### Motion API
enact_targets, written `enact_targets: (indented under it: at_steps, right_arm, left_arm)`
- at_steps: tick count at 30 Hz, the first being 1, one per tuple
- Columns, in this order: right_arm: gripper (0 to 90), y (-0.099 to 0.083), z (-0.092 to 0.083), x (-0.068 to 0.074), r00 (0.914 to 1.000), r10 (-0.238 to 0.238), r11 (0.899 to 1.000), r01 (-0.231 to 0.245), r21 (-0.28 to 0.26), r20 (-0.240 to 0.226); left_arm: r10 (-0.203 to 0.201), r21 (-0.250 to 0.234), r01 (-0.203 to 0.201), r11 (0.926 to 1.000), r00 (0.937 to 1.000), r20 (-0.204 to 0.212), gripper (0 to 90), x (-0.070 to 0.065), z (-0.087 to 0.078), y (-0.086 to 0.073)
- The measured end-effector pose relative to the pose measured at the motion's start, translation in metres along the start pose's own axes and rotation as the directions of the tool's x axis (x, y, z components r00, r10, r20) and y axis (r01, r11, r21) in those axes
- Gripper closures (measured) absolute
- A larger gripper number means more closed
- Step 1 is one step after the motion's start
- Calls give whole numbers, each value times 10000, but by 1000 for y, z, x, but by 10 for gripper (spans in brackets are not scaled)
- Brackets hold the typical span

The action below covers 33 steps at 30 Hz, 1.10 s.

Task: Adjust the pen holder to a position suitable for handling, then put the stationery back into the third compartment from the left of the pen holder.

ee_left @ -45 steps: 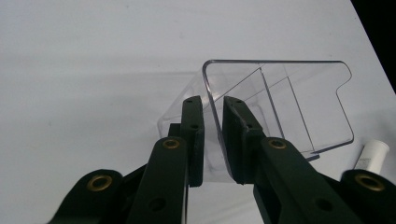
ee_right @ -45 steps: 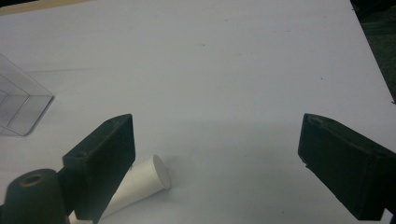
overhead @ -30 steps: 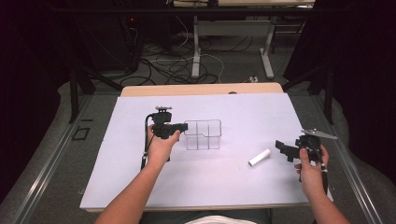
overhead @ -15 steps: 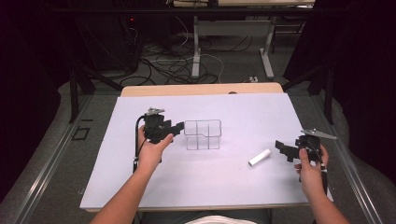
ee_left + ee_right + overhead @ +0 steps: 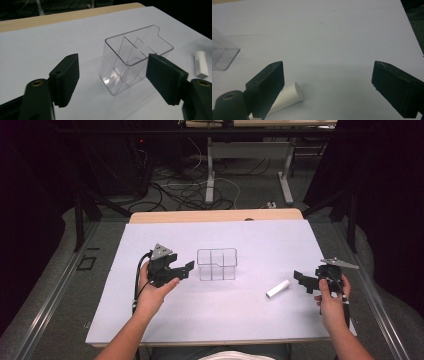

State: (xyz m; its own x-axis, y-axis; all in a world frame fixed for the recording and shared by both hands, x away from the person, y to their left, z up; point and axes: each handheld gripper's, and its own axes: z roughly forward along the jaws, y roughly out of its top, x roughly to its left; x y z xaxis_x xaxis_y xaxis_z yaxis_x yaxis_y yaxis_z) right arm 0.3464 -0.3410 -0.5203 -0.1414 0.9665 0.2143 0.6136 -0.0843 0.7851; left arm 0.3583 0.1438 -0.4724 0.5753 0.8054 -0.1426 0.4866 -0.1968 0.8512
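White sheeting covers the table (image 5: 240, 320), whose bare wooden edge shows along the far side, and beyond it dark floor carries a tangle of cables (image 5: 185, 190) among metal desk legs. No writing or label can be read on anything in these views. At the left of the high view, the left gripper (image 5: 186, 268) is held in the person's left hand (image 5: 152, 292) with its jaws spread wide and nothing between them, aimed at the clear plastic divided organizer (image 5: 216, 264), which stands upright near the table's middle, just beside the jaw tips but apart from them. In the left gripper view the organizer (image 5: 132, 62) shows two inner partitions and a notched rim. Held in the right hand (image 5: 331, 302), the right gripper (image 5: 301, 281) is likewise wide open and holds nothing. A white cylinder (image 5: 278, 288) lies on its side between organizer and right gripper, its long axis running diagonally, one flat round end (image 5: 297, 91) turned up toward the right gripper's camera beside one jaw.
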Motion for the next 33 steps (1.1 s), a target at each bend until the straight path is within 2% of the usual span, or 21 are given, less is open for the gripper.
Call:
enact_targets:
  at_steps: [4,6,10,15,18,21,25,29,33]
  right_arm:
    - [105,0,0,0,10000,-5,10000,5,-61,23]
    - [105,0,-1,0,10000,-73,10000,73,-29,-26]
    - [105,1,-2,0,10000,-58,10000,58,-38,-35]
    - [105,1,-3,-2,9999,-139,9998,139,-125,-5]
    - [105,1,-3,-2,9999,-129,9998,129,-127,-11]
    - [105,2,-3,-2,9999,-124,9999,123,-76,-54]
    - [105,1,-3,-2,9999,-129,9998,129,-129,-22]
    - [105,2,-4,-2,9999,-146,9997,145,-193,-34]
    - [105,2,-4,0,10000,-32,9998,31,-184,-39]
  left_arm:
    - [-37,-204,45,9998,9992,392,164,-4,-1,-9]
    - [-9,-255,19,9997,9991,414,153,-6,-1,-11]
    - [-234,-311,255,9992,9975,671,76,-9,1,-14]
    - [218,-271,-196,9994,9961,851,2,-18,6,-18]
    - [426,-134,-415,9990,9945,955,2,-25,11,-21]
    - [738,26,-742,9972,9943,775,2,-34,18,-25]
    - [1061,296,-1095,9935,9893,998,2,-45,27,-29]
    - [1264,308,-1301,9910,9867,1023,5,-54,33,-27]
    - [1210,307,-1253,9916,9859,1157,11,-62,38,-25]
